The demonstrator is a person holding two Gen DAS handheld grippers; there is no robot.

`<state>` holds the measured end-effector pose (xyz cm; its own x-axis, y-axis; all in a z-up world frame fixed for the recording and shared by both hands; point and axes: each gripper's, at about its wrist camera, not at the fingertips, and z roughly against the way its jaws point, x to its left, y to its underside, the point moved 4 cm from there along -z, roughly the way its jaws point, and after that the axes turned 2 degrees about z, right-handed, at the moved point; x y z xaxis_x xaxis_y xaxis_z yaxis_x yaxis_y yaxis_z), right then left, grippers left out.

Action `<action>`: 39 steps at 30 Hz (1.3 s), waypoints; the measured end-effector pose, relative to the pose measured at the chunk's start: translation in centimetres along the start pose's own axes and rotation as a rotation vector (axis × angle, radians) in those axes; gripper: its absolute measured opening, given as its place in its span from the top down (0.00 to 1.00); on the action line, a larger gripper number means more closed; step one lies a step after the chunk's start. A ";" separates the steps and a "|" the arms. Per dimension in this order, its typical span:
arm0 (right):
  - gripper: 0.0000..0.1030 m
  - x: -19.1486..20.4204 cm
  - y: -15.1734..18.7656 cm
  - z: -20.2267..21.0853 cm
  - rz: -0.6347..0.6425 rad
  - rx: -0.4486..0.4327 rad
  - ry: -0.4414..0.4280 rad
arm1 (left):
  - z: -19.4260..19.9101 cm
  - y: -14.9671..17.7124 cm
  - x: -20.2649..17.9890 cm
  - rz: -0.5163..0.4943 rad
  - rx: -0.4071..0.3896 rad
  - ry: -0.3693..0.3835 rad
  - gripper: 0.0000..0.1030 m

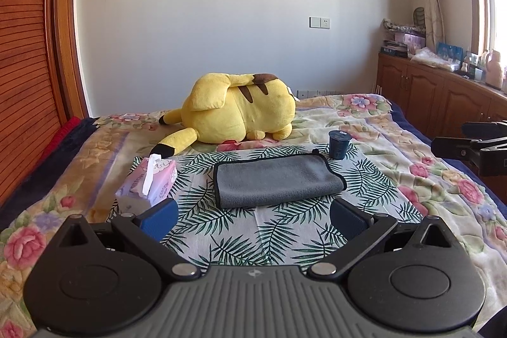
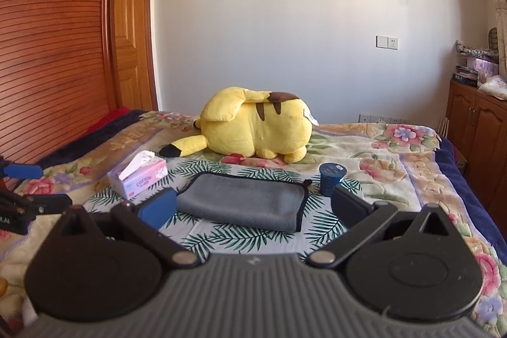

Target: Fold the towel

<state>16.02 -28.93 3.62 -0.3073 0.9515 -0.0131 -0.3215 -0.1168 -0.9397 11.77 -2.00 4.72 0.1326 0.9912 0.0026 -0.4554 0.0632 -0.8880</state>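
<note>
A grey towel (image 1: 275,181) with a black hem lies folded on a palm-leaf cloth (image 1: 253,230) on the bed; it also shows in the right wrist view (image 2: 244,201). My left gripper (image 1: 253,219) is open and empty, held just short of the towel's near edge. My right gripper (image 2: 253,208) is open and empty, its fingers either side of the towel's near edge, above the cloth. The right gripper shows at the right edge of the left wrist view (image 1: 475,148).
A pink tissue box (image 1: 149,184) stands left of the towel. A dark blue cup (image 1: 338,144) stands behind its right corner. A yellow plush toy (image 1: 240,110) lies further back. Wooden wardrobe on the left, cabinets (image 1: 443,94) on the right.
</note>
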 end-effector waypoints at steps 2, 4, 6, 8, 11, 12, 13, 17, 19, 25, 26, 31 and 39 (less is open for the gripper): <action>0.00 0.2 0.2 0.3 0.001 0.002 -0.007 | 0.4 0.5 0.0 0.000 0.003 -0.001 0.17; 0.00 0.5 0.4 0.6 0.001 0.002 -0.013 | 0.9 1.0 0.0 -0.007 0.002 -0.006 0.17; 0.00 0.9 0.7 1.0 0.006 0.000 -0.014 | 1.4 1.4 -0.1 -0.014 -0.003 -0.015 0.17; 0.00 1.2 1.0 1.4 0.005 0.001 -0.019 | 1.8 1.7 -0.1 -0.012 -0.003 -0.015 0.17; 0.00 1.7 1.7 1.8 0.002 0.003 -0.024 | 2.3 2.3 -0.1 -0.005 -0.004 -0.009 0.17; 0.00 2.0 2.0 2.0 0.002 0.004 -0.025 | 2.5 2.5 -0.2 -0.004 -0.008 -0.006 0.17; 0.00 2.2 2.2 2.1 -0.001 0.004 -0.028 | 2.7 2.7 -0.3 -0.004 -0.013 -0.006 0.17; 0.00 2.7 3.3 2.3 -0.020 0.017 -0.034 | 3.1 3.5 -0.5 -0.011 -0.018 -0.019 0.17; 0.00 3.0 3.8 2.3 -0.022 0.024 -0.034 | 3.3 3.8 -0.6 -0.005 -0.021 -0.018 0.17; 0.00 3.8 5.4 2.5 -0.039 0.046 -0.039 | 3.6 5.2 -0.2 0.027 -0.015 -0.031 0.17; 0.00 4.0 5.6 2.5 -0.039 0.050 -0.040 | 3.5 5.4 -0.2 0.023 -0.013 -0.032 0.17; 0.00 4.6 6.7 2.6 -0.039 0.064 -0.041 | 3.5 6.5 0.1 0.014 -0.008 -0.054 0.17; 0.00 4.9 8.4 3.0 -0.079 0.078 -0.032 | 3.0 8.6 0.2 0.015 0.031 -0.056 0.17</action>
<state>9.15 -26.07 -3.34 -0.3061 0.9493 0.0714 -0.4137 -0.0651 -0.9081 5.25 -0.94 -1.58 0.0760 0.9970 0.0160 -0.4843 0.0509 -0.8734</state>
